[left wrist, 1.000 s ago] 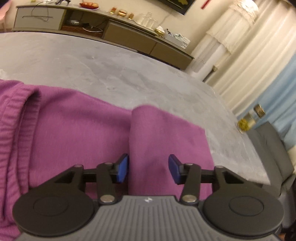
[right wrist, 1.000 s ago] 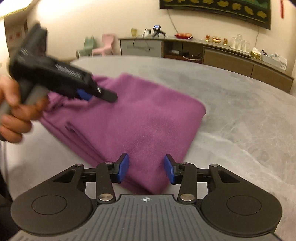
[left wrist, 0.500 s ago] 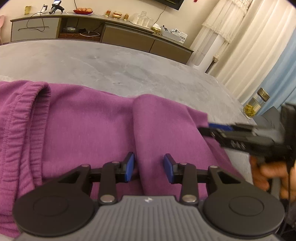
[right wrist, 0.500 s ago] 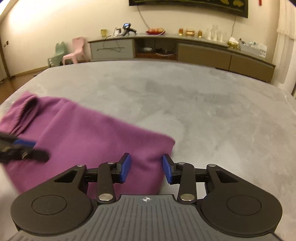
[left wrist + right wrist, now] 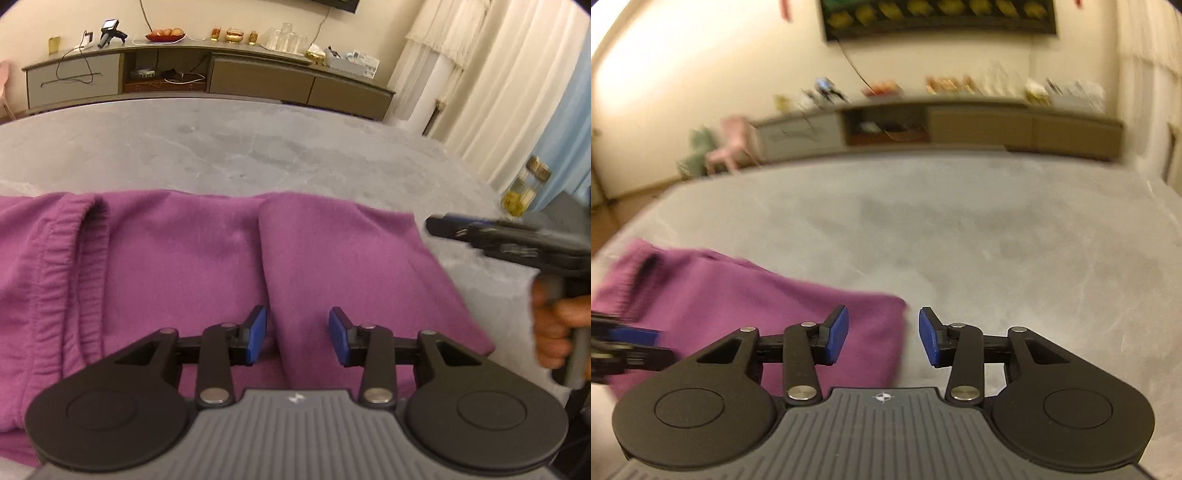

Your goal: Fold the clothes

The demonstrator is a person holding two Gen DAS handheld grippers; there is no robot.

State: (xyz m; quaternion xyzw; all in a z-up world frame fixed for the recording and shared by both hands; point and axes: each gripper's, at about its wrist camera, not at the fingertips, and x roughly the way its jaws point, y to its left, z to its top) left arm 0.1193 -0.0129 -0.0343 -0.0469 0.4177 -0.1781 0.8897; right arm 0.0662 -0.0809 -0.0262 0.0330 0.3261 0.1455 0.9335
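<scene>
From the left wrist, the left gripper [image 5: 297,336] hovers tilted down over the purple garment [image 5: 184,266], jaws part open astride a raised fold, gripping nothing; the right gripper [image 5: 491,236] has swung in beside the garment's right edge. From the right wrist, blurred, the right gripper [image 5: 882,336] has slid off the garment [image 5: 738,306] to its corner on the grey table [image 5: 997,229], jaws opening and empty, so a new fold looks about to start.

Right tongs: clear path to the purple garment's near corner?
Probably yes. The right tongs, opening with nothing between them, sit beside the purple garment corner; only bare table lies around it.
</scene>
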